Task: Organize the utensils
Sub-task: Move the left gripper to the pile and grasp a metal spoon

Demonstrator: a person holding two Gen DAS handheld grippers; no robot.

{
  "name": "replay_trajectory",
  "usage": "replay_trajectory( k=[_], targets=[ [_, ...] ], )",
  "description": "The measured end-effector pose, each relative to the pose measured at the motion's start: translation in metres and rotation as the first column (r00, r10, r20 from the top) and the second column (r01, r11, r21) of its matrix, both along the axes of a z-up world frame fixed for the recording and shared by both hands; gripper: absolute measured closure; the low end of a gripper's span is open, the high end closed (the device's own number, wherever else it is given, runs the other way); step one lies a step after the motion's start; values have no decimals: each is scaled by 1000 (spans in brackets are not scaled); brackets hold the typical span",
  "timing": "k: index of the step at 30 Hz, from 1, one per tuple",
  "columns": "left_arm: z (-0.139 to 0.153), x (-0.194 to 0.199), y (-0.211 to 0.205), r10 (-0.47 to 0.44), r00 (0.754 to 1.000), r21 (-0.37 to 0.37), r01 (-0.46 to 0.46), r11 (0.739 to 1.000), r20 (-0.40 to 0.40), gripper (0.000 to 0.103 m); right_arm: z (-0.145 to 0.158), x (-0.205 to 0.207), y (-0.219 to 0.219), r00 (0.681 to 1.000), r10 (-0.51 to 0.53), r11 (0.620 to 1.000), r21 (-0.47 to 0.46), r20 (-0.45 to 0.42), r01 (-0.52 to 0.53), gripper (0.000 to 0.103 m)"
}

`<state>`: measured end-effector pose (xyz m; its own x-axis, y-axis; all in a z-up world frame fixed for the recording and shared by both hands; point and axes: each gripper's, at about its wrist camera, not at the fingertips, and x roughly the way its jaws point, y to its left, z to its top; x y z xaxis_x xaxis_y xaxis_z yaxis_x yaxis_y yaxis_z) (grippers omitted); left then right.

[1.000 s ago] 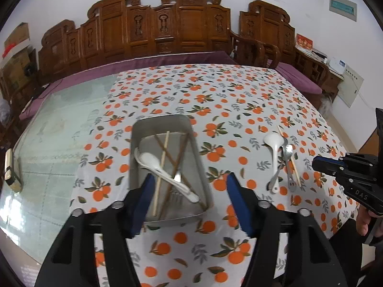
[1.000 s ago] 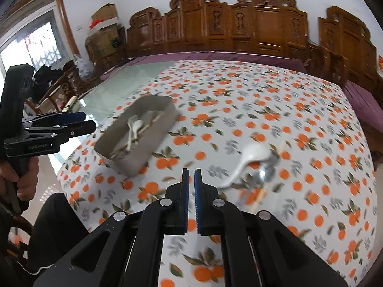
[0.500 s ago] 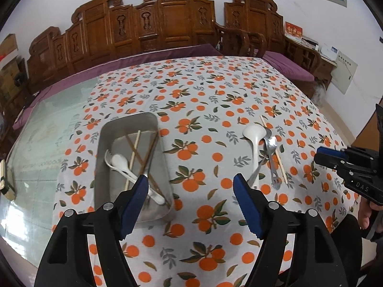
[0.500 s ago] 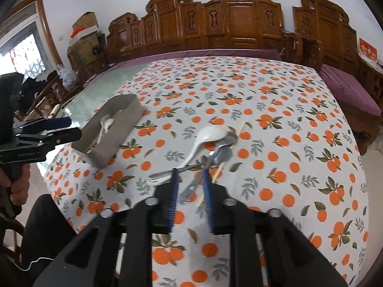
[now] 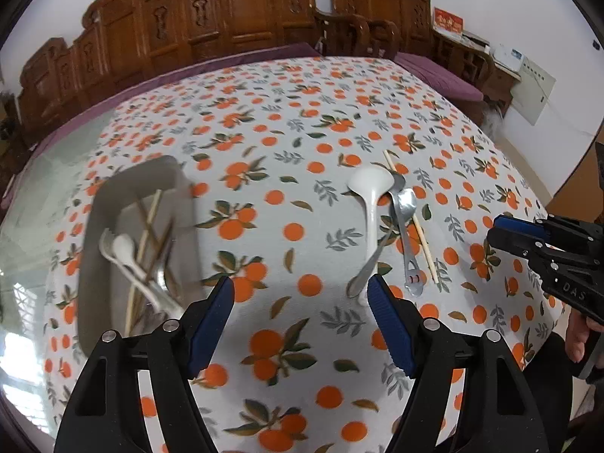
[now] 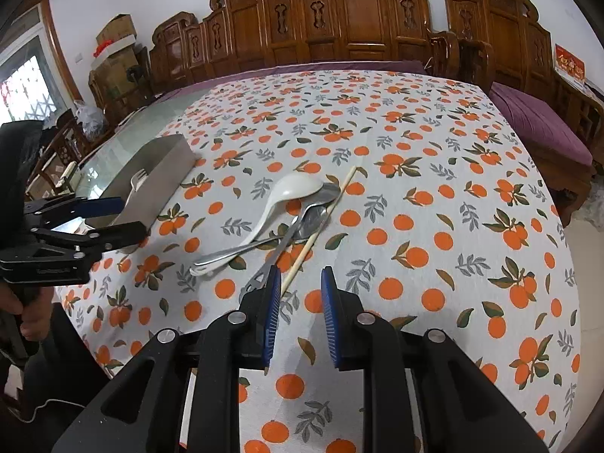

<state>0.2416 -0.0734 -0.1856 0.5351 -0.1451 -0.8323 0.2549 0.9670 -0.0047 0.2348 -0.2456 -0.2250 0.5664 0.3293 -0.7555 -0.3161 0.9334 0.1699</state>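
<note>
Left wrist view: left gripper (image 5: 300, 290) hangs over bare cloth (image 5: 302, 120), jaws wide apart, nothing btwn the blue ribbed pads. It sits between the tray (image 5: 94, 226) on its left and the loose pile on its right. Tray is a grey metal rectangle w/ rounded corners, blurred here; inside lie a white spoon, a fork and several thin sticks, crossed over each other.

Loose pile: white spoon (image 5: 370, 196), glossy, deep round bowl, long handle. Just beside it a steel spoon (image 5: 406, 207) and a second metal handle crossing under; which touches which is hard to tell. Pale chopstick (image 5: 415, 226) lies along their right side.

Right wrist view: right gripper (image 6: 300, 283) has just been opening, jaws now partly apart, nothing gripped. Near tip of the chopstick (image 6: 313, 238) lies just ahead of the gap, by the left pad (image 6: 272, 309); a flat steel handle end (image 6: 258, 279) w/ cutouts sits right at that pad's tip. White spoon (image 6: 287, 196) and steel spoons fan out beyond, well apart from the tray (image 6: 166, 173).

Cloth is white w/ orange-fruit print, covering part of a glass-topped table (image 6: 113, 147). Carved wooden chairs (image 6: 339, 22) line the far side. Left gripper (image 6: 109, 219) shows at frame left, a hand (image 6: 26, 313) below it.
</note>
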Motion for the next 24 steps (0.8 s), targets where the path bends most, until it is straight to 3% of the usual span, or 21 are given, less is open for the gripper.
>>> replay_trajectory(
  k=[12,20,24],
  targets=[
    [-36,34,-41,-93,990,-10,93,996,-107,59,-2,4,-10,1000,-15,1000,14,-8,15,79],
    [-55,44,-54,-122,980,19,127,992,-158,62,-1,5,-13,1000,-18,1000,23,-9,18,79],
    [-60,44,-58,-133,976,28,139,990,-174,71,-1,5,-13,1000,-19,1000,23,-9,19,79]
  ],
)
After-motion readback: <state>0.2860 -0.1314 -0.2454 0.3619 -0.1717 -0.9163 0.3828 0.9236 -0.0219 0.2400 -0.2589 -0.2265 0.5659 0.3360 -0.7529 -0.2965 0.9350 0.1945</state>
